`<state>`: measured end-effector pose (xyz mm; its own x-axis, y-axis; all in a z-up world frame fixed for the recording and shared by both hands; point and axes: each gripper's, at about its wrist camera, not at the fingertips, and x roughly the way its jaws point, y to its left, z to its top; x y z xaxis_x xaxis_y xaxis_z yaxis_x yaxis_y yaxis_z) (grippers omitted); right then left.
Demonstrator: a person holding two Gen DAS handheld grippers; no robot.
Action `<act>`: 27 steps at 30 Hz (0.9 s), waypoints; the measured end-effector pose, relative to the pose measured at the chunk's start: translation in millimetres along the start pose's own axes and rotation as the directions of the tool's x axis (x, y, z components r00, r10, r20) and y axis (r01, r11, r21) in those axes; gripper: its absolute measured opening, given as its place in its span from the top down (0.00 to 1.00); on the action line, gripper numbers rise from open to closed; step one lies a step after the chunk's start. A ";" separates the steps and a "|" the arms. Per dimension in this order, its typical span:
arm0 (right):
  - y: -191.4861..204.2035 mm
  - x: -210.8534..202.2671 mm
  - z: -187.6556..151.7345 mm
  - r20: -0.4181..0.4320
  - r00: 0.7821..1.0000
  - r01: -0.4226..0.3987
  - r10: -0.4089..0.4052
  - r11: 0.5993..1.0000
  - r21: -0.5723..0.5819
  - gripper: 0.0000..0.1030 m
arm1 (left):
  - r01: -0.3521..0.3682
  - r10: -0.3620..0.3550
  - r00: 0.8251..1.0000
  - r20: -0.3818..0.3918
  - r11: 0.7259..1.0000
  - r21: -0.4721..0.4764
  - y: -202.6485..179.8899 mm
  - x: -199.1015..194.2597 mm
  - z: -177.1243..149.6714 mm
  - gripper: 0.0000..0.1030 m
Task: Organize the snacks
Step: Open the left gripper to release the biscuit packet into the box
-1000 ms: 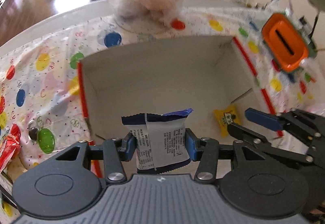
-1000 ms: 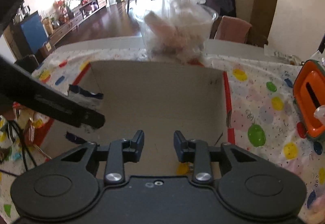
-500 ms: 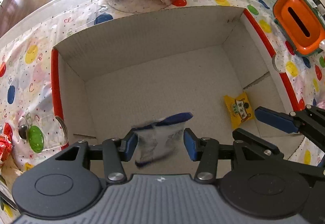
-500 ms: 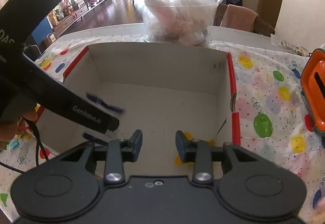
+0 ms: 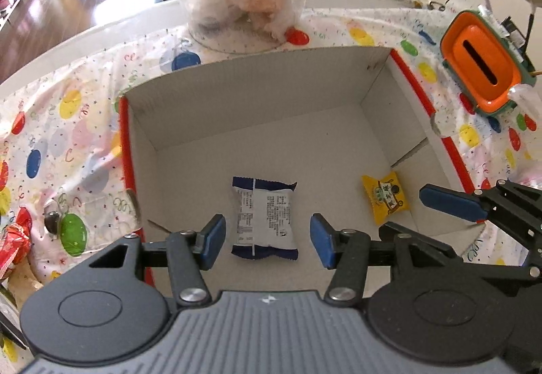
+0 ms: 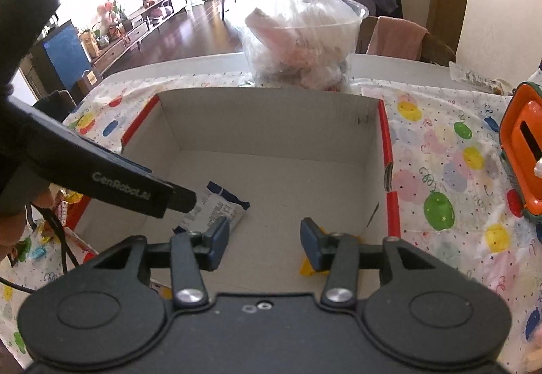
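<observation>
Snack packet (image 5: 264,216), blue-and-white, lies flat on cardboard box (image 5: 257,96) floor w/ yellow candy (image 5: 384,198) nearby — left tongs (image 5: 267,240) and right tongs (image 6: 264,243) both empty, jaws opening.

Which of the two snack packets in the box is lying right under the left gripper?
The blue-and-white foil packet; the small yellow packet lies off toward the box's right wall.
</observation>
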<state>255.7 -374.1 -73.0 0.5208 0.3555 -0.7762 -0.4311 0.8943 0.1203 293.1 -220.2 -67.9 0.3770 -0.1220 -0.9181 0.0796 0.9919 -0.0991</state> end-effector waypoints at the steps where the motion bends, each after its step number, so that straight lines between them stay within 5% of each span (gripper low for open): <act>1: 1.7 -2.3 -0.1 0.004 1.000 0.001 -0.001 1.000 0.002 0.54 | 0.006 -0.006 1.000 0.009 1.000 0.002 0.3 -3.3 -1.5 0.48; 17: 52.5 -44.3 -3.8 0.106 0.994 0.031 -0.035 0.999 0.038 0.37 | 0.049 -0.053 0.986 0.159 0.998 0.031 37.0 -74.4 -47.3 0.40; 27: 101.2 -61.8 -11.6 0.161 0.987 0.013 -0.017 1.000 0.023 0.18 | 0.035 -0.038 0.967 0.250 0.999 0.014 81.3 -113.7 -85.8 0.30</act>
<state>171.3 -308.7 -20.0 0.6398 0.3795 -0.6683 -0.4068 0.9050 0.1244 177.5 -122.6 -4.5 0.5928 -0.1645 -0.7883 0.1060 0.9863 -0.1262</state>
